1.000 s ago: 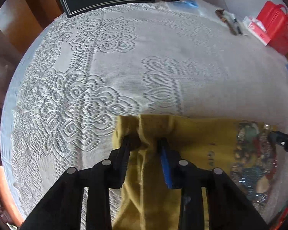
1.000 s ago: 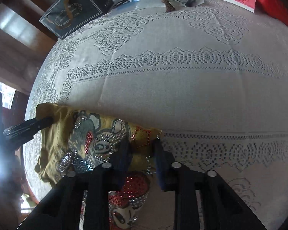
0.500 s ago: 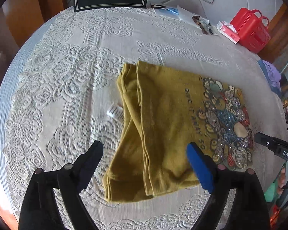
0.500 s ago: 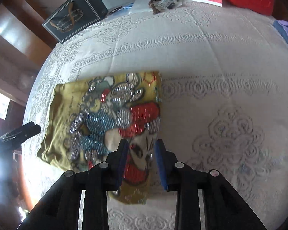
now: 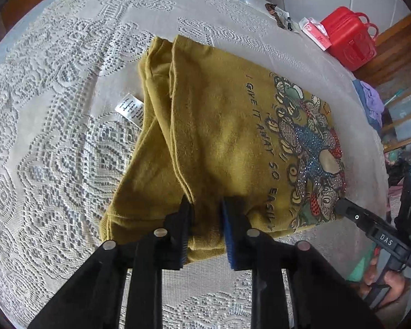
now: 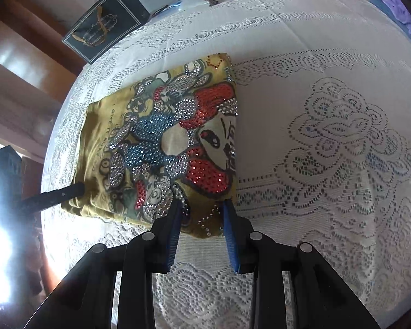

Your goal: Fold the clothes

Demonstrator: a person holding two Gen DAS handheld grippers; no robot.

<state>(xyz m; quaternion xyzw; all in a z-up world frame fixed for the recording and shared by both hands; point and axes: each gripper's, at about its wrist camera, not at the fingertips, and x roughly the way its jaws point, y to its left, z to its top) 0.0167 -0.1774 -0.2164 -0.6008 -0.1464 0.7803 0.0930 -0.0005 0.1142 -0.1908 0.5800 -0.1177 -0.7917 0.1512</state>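
Both tools, left [image 5: 205, 219] and right [image 6: 202, 213], are straddling the shirt's [image 5: 219, 126] near hem, apparently unclenched; closing now risks catching only top layers, spoiling the fold.

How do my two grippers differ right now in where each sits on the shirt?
The left gripper straddles the plain mustard end of the shirt, at a folded hem edge; the right gripper straddles the rhinestone cartoon end, at the shirt's corner. The left one's gap looks narrower than the right's. Both sit at the near edge with cloth between the fingers; whether either is pinching it is unclear.
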